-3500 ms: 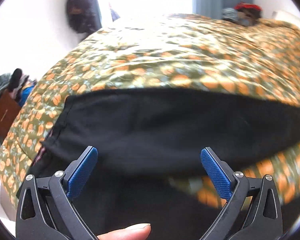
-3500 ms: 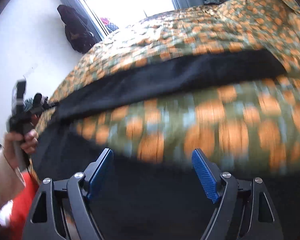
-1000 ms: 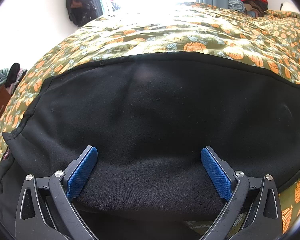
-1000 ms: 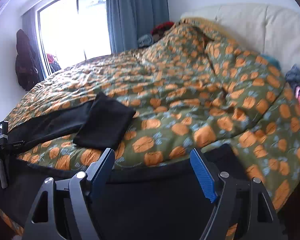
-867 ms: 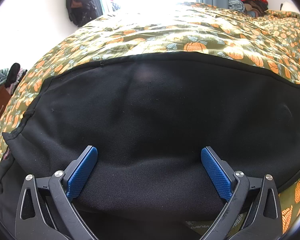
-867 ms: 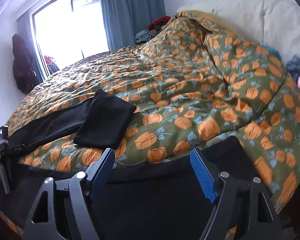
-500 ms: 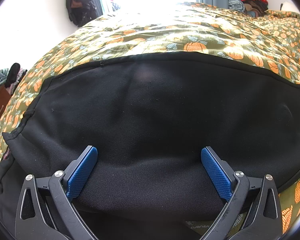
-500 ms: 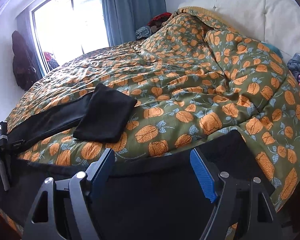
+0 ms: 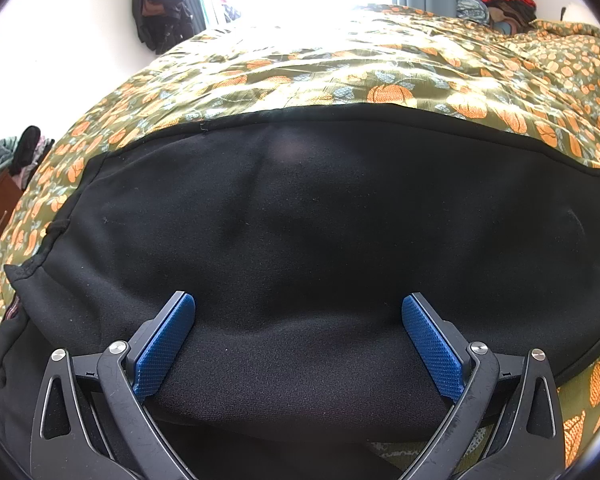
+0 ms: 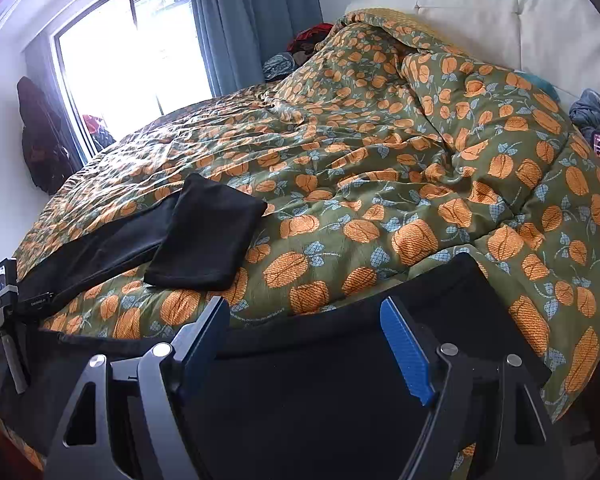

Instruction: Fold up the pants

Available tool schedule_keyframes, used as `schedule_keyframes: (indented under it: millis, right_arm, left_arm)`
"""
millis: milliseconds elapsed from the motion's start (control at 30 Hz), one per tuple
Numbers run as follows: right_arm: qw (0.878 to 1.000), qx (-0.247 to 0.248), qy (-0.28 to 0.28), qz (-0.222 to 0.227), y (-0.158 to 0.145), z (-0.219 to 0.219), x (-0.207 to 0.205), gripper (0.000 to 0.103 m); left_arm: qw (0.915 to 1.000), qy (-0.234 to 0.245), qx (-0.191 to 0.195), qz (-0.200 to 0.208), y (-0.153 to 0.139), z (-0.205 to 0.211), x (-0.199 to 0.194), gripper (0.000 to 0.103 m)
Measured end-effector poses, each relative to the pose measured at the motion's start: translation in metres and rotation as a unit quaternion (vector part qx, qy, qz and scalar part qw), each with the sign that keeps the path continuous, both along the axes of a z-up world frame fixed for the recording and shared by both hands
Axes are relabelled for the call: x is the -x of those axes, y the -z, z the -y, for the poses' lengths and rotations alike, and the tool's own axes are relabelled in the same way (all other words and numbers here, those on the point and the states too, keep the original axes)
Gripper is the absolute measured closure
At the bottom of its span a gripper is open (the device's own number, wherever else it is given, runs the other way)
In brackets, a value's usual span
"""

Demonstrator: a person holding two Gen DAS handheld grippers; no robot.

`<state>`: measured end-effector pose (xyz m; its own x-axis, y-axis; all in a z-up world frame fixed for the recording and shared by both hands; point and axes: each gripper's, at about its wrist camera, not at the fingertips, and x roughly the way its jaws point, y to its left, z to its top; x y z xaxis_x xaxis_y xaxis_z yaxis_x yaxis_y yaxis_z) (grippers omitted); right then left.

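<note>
Left tongs: we see our left tongs [image 9: 298, 332] spread wide with nothing between the blue pads [image 9: 164, 346], low over the black pants [image 9: 320, 216]
Right tongs: our right tongs [image 10: 306, 342] also gape wide and grip nothing, poised above the near edge of the bed
Pants: black, laid lengthwise across the near part of the bed; in the left view they fill the middle of the frame, one layer lying over another near the pads; in the right view a dark stretch [image 10: 320, 380] lies under the tongs
Far strip: in the right view we see a long black strip with a doubled-over end [image 10: 208, 236] at the left, farther up the bed; we cannot tell if it belongs to the same pants
Bed: covered by a green quilt with orange pumpkins [image 10: 380, 184], rumpled toward the far right
Surroundings: cream headboard [image 10: 500, 20] at far right, blue curtain [image 10: 252, 20] beside a bright window [image 10: 132, 52], dark clothes hanging [image 9: 160, 4] at far left
</note>
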<state>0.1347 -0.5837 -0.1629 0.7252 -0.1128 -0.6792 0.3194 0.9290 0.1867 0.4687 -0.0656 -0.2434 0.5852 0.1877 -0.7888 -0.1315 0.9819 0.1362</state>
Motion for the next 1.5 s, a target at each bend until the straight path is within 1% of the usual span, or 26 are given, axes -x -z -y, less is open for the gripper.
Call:
schedule_keyframes:
  millis: [133,333,467,1167,1400,1500]
  right_arm:
    - [1.0,0.004,-0.005,-0.005,0.001,-0.003,-0.002,0.026]
    - [0.999,0.025,-0.023,-0.01,0.0,-0.014,-0.007,0.026]
    - [0.999,0.03,-0.03,-0.012,0.001,-0.017,-0.008,0.026]
    - [0.999,0.022,-0.027,-0.018,0.005,-0.014,-0.008,0.026]
    - [0.999,0.018,-0.025,-0.012,0.004,-0.012,-0.008,0.026]
    - [1.0,0.001,-0.019,0.003,0.0,-0.006,-0.003,0.026]
  left_arm:
    - [1.0,0.0,0.0,0.0,0.0,0.0,0.0,0.0]
    - [1.0,0.0,0.0,0.0,0.0,0.0,0.0,0.0]
    - [1.0,0.0,0.0,0.0,0.0,0.0,0.0,0.0]
    - [1.0,0.0,0.0,0.0,0.0,0.0,0.0,0.0]
    - [1.0,0.0,0.0,0.0,0.0,0.0,0.0,0.0]
    - [1.0,0.0,0.0,0.0,0.0,0.0,0.0,0.0]
